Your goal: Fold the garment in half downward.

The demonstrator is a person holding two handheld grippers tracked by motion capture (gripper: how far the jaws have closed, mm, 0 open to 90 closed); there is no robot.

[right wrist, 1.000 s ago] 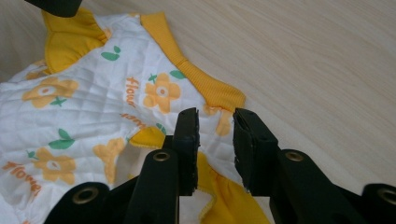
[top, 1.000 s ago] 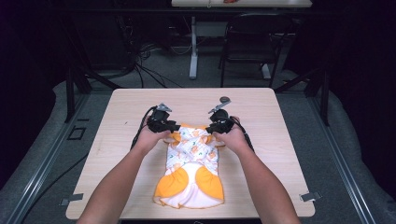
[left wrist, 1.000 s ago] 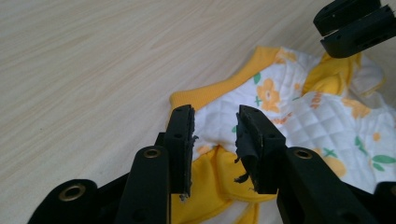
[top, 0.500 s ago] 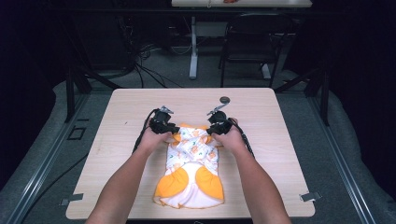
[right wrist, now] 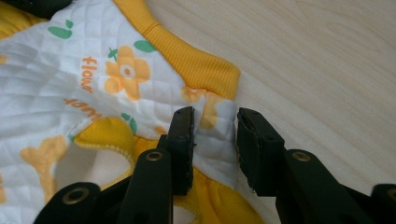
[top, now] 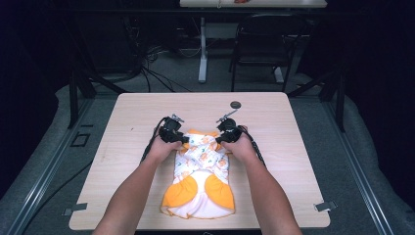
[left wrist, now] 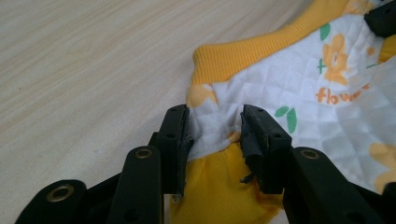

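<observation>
A small quilted white garment [top: 200, 171] with orange flowers and orange trim lies on the wooden table [top: 274, 122], collar end away from me. My left gripper [top: 183, 139] is at its upper left corner and my right gripper [top: 219, 138] at its upper right corner. In the left gripper view, the left gripper [left wrist: 214, 128] straddles a fold of the quilted cloth [left wrist: 299, 84] beside the orange collar band. In the right gripper view, the right gripper [right wrist: 214, 130] straddles the cloth's edge [right wrist: 116, 88], with a gap at one pad. Both pairs of jaws have just been opening, the cloth still between them.
A small dark round disc [top: 236, 104] lies on the table beyond the right gripper. Bare wood surrounds the garment on all sides. Past the far edge stand a dark chair [top: 259, 44] and a table leg [top: 202, 49] among floor cables.
Both hands have stayed at the garment's upper corners. The left hand has sunk a little toward the table. The garment itself lies as before.
</observation>
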